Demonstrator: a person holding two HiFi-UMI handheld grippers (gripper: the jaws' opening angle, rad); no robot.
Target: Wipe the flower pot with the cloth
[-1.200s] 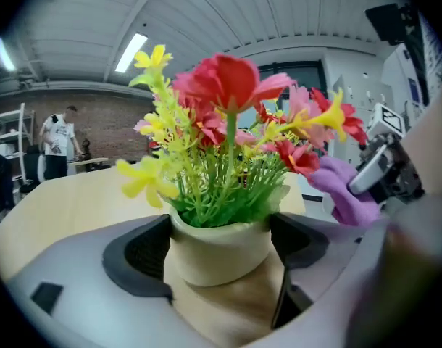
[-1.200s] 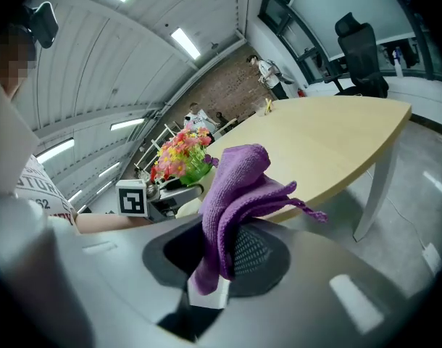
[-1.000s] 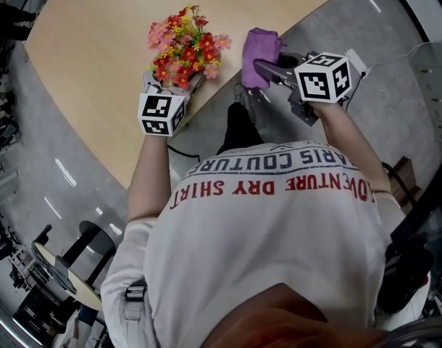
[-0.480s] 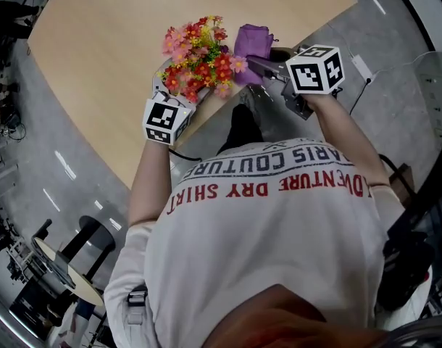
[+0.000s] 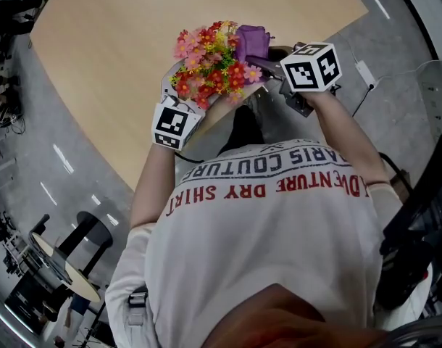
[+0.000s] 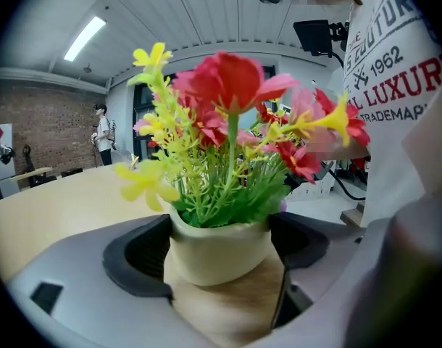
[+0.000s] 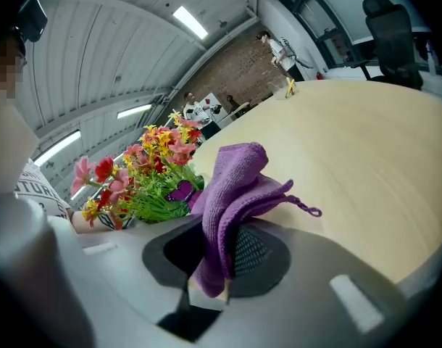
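Note:
A cream flower pot [image 6: 219, 249] holds red, pink and yellow artificial flowers [image 6: 228, 122]. My left gripper [image 6: 219, 256] is shut on the pot, one dark pad on each side. In the head view the flowers [image 5: 214, 60] hide the pot, just over the table's near edge, with the left gripper [image 5: 196, 96] below them. My right gripper [image 7: 221, 256] is shut on a folded purple cloth [image 7: 235, 194], which sticks up from the jaws. From the head view the cloth [image 5: 251, 40] sits right beside the flowers, with the right gripper [image 5: 268, 58] behind it.
The round wooden table [image 5: 119, 42] stretches away to the left and far side. Its edge runs under both grippers, with grey floor [image 5: 395, 85] beyond. My torso fills the lower head view. A black office chair [image 7: 391, 27] stands past the table.
The pot with its flowers has shifted right and the cloth has shifted left. The gap between them has closed, and the cloth now sits against the flowers.

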